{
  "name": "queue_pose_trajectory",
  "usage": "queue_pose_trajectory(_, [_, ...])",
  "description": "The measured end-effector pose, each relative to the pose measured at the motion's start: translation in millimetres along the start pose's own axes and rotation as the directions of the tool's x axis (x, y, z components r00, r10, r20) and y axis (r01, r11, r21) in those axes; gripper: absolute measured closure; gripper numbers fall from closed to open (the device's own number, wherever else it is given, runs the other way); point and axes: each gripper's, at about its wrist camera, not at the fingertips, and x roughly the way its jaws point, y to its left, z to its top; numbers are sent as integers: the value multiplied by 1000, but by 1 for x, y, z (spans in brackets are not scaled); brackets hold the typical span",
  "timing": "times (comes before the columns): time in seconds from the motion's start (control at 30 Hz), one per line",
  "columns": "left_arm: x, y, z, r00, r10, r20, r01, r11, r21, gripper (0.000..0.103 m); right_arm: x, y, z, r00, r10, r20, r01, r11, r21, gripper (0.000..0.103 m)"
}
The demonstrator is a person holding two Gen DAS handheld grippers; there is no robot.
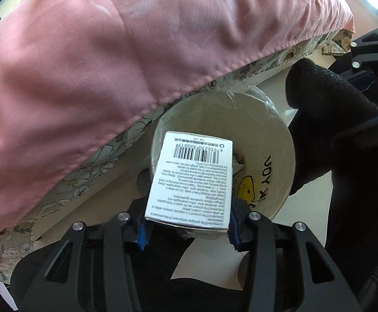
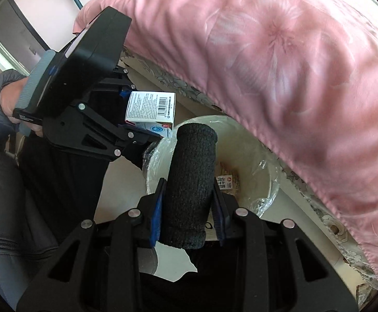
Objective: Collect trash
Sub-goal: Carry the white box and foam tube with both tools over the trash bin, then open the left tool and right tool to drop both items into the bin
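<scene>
A: Left claw (image 1: pixel 186 230) clamped on medicine box (image 1: pixel 193 179); right claw (image 2: pixel 187 214) clenched on black sock (image 2: pixel 190 182). Both poised over lined bin (image 2: pixel 263 179) beside pink duvet (image 1: pixel 111 65).

B: Centre over bin mouth before release. Box tip possibly past near rim; sock squarely above opening.

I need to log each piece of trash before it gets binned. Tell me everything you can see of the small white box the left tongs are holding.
The white box is a small cardboard carton with a barcode and fine black print on one broad face; a side face shows blue and red marks. It looks intact and closed. The left tongs are shut on its narrow sides, holding it above the lined bin.
</scene>
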Motion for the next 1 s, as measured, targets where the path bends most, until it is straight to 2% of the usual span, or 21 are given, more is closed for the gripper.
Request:
queue_pose_trajectory(0.27, [36, -7, 4, 997, -13, -72, 12, 1000, -24, 54, 41, -14, 3, 996, 18, -82, -15, 1000, 27, 69])
queue_pose_trajectory(1.0, [80, -3, 9, 983, -40, -180, 28, 997, -68, 54, 76, -31, 24, 987, 33, -157, -24, 998, 58, 69])
